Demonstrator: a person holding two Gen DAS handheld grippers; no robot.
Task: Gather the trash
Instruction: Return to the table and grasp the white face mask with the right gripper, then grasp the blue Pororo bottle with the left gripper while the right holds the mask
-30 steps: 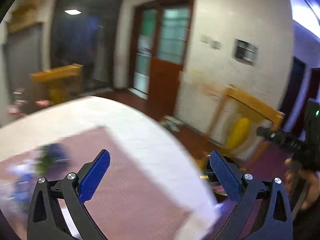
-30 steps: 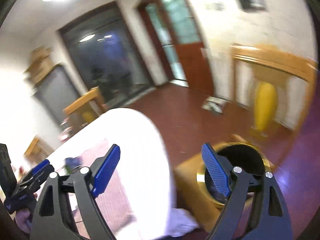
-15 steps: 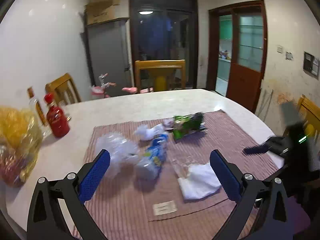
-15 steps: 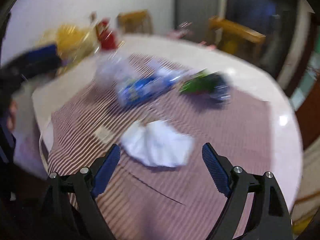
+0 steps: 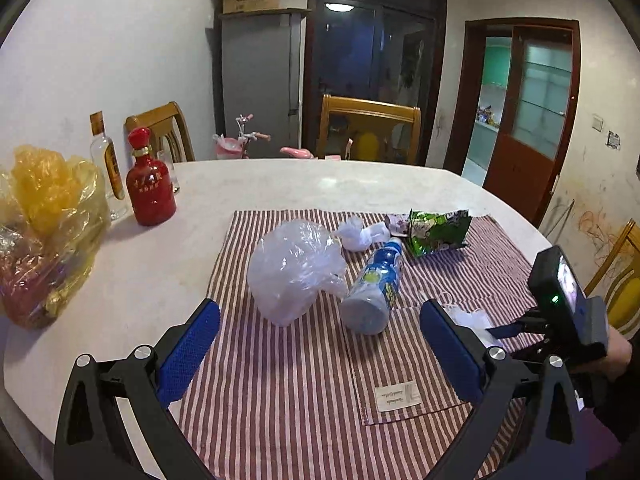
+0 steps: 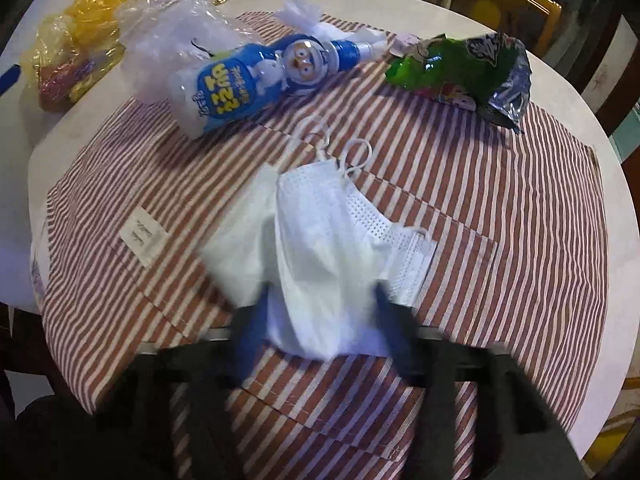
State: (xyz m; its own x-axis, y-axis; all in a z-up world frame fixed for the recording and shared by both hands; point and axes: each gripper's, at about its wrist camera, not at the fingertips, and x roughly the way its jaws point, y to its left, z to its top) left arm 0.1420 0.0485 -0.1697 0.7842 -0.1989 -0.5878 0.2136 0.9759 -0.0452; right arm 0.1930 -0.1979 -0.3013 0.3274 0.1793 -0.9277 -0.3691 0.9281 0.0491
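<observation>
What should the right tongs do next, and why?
Probably finish closing on the mask and lift. The right tongs are blurred, but their fingers flank the mask's near edge on the striped cloth; whether they grip yet is unclear. The left tongs hang open, holding nothing.

the left gripper [image 5: 320, 344] hangs wide open over the striped cloth [image 5: 304, 380]. ahead lie a clear plastic bag [image 5: 294, 270], a blue bottle [image 5: 374, 288] on its side and a green snack wrapper [image 5: 434, 230].
</observation>
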